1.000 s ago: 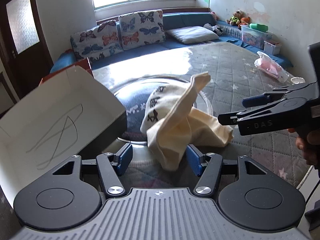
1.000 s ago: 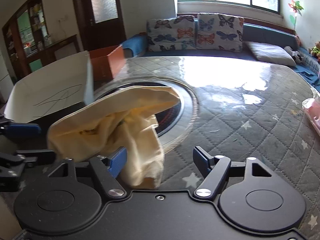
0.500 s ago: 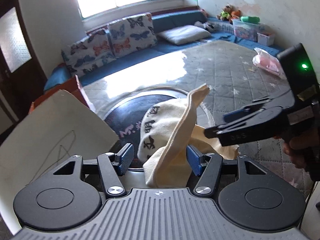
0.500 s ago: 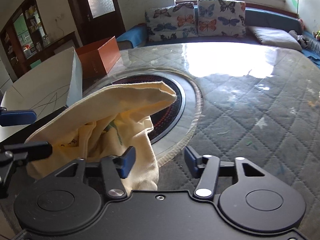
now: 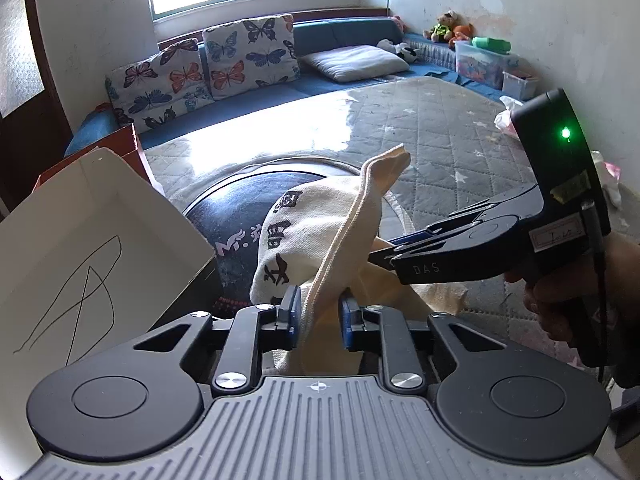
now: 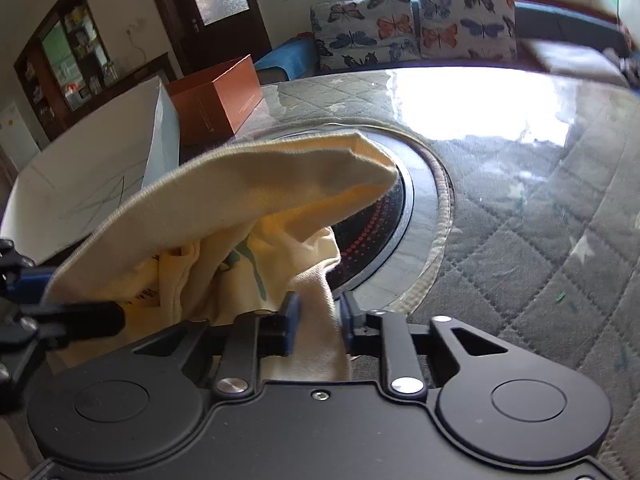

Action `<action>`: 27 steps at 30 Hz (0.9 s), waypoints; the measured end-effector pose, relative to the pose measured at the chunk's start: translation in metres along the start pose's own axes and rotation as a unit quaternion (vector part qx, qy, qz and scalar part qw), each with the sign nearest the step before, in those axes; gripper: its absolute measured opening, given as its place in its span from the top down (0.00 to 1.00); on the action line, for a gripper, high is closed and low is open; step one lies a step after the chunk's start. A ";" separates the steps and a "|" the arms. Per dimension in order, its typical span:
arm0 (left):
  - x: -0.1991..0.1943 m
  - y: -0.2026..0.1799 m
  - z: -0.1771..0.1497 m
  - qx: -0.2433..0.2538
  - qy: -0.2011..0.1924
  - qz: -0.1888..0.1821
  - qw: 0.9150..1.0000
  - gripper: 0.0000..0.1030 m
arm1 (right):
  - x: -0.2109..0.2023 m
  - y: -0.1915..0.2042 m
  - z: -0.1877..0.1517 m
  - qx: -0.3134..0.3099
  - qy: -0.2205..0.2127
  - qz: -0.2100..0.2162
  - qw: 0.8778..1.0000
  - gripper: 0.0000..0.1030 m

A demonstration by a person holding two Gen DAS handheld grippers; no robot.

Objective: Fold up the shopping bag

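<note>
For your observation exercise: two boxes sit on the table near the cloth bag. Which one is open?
The white cardboard box, with a pen scribble inside, stands open beside the cream bag. The orange-brown box behind it is closed.

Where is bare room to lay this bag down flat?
The quilted cover right of the round black inset lies bare toward the sofa. Left is crowded: white box, orange box. Both grippers clamp the cream bag.
</note>
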State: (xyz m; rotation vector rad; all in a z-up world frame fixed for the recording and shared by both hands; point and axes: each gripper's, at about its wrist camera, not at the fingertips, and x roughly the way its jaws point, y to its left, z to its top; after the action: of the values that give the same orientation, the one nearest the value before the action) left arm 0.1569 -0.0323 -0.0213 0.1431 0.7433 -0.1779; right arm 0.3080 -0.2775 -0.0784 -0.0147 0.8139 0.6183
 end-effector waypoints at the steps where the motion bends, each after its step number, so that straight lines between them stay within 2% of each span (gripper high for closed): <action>1: -0.002 0.002 -0.002 -0.006 0.000 -0.003 1.000 0.81 | -0.005 -0.001 -0.004 -0.009 -0.005 -0.005 1.000 0.87; 8: -0.030 0.016 -0.022 -0.056 -0.013 -0.042 0.997 0.83 | -0.047 0.009 -0.024 -0.053 -0.041 -0.043 0.997 0.93; 14: -0.054 0.023 -0.047 -0.090 -0.016 -0.062 0.994 0.83 | -0.092 0.005 -0.047 -0.083 -0.066 -0.103 0.989 0.94; 19: -0.071 0.030 -0.071 -0.108 -0.014 -0.066 0.992 0.87 | -0.112 0.001 -0.060 -0.103 -0.082 -0.157 0.979 0.94; 23: -0.073 0.042 -0.084 -0.127 -0.004 -0.060 0.990 0.90 | -0.117 -0.014 -0.066 -0.095 -0.071 -0.189 0.975 0.93; 25: -0.068 0.049 -0.089 -0.135 0.008 -0.050 0.990 0.90 | -0.115 -0.013 -0.065 -0.091 -0.068 -0.173 0.978 0.91; 27: -0.063 0.054 -0.094 -0.140 0.019 -0.046 0.989 0.90 | -0.114 -0.011 -0.064 -0.086 -0.066 -0.155 0.982 0.85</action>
State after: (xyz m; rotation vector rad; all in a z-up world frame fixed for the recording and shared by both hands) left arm 0.0608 0.0453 -0.0429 -0.1557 0.8065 -0.1571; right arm 0.2111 -0.3600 -0.0474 -0.2524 0.6122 0.3886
